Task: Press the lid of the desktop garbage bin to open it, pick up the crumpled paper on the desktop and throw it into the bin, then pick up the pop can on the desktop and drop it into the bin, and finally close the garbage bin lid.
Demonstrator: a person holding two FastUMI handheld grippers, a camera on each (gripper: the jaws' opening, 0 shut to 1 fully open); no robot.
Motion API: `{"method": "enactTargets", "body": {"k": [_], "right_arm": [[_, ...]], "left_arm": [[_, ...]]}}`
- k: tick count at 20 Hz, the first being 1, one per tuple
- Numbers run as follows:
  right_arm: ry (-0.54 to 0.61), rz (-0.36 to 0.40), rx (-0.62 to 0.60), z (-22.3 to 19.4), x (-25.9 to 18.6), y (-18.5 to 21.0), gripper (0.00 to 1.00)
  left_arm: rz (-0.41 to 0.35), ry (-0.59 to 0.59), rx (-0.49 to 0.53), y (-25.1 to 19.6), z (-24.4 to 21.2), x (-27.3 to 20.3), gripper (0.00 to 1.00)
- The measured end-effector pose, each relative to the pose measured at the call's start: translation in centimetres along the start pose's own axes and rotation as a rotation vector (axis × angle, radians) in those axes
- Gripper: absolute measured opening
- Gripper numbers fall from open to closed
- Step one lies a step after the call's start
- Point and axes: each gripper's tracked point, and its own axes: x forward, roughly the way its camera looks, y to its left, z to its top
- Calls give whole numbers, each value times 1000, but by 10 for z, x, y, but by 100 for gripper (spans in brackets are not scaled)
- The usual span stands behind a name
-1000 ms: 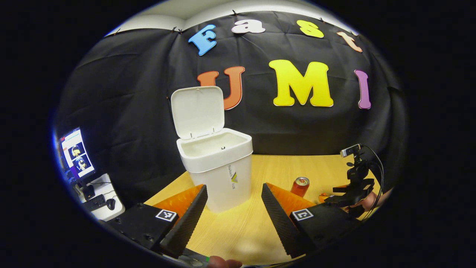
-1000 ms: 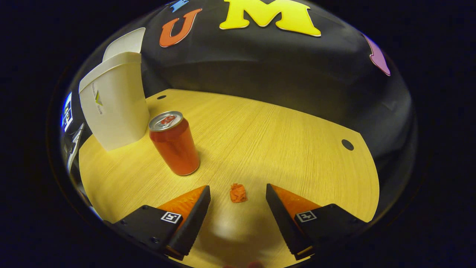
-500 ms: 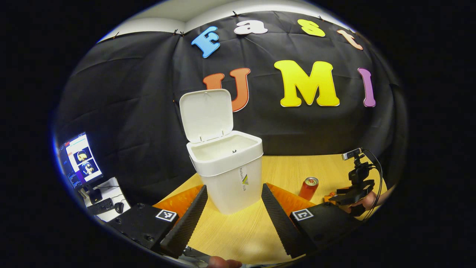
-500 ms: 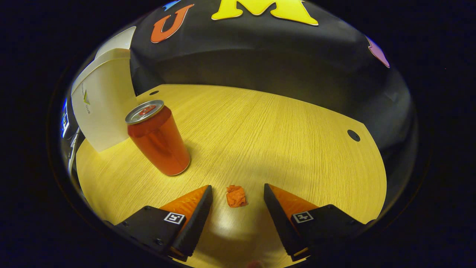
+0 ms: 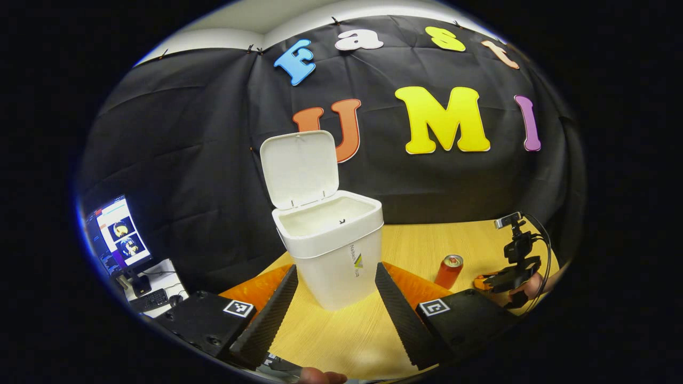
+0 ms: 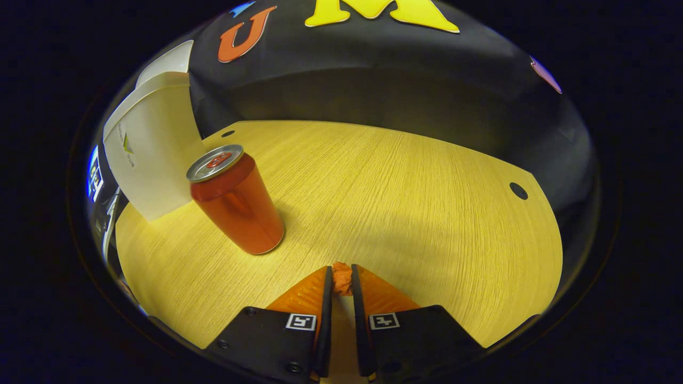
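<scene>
Garbage bin [image 5: 333, 250] upright on bench [image 6: 405, 186], lid [image 5: 300, 168] raised. Pop can [image 6: 235, 200] upright just beside bin, near crumpled paper [image 6: 341, 278]. Right hand-held gripper [image 6: 341, 282] clamped on crumpled paper at bench surface. Left hand-held gripper [image 5: 336, 298] spread apart before bin, holding nothing. Monitor [image 5: 120, 232] far left.

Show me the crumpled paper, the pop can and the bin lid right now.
crumpled paper [image 6: 341, 277]: right gripper view, the bit showing between the gripper's fingertips.
pop can [image 6: 240, 213]: right gripper view, middle of its side wall.
bin lid [image 5: 300, 168]: left gripper view, middle of the raised lid's inner face.
</scene>
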Motion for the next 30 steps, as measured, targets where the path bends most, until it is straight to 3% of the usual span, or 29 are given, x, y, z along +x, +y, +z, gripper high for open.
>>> {"method": "enactTargets", "body": {"k": [6,11,18,23,30], "right_arm": [[-39,16,46,20,-34,7,22],[-169,24,129,72,-107,15,22],[-378,72,56,166,-206,54,21],[-463,168,-29,235,-247,117,20],[-489,333,-132,282,-245,241,20]], "left_arm": [[-2,-5,-15,6,-1,1,96],[-66,-20,-33,-8,2,15,96],[-156,-66,-30,-23,15,32,96],[-145,-84,-55,-5,12,31,96],[-45,-85,-119,54,6,14,96]]}}
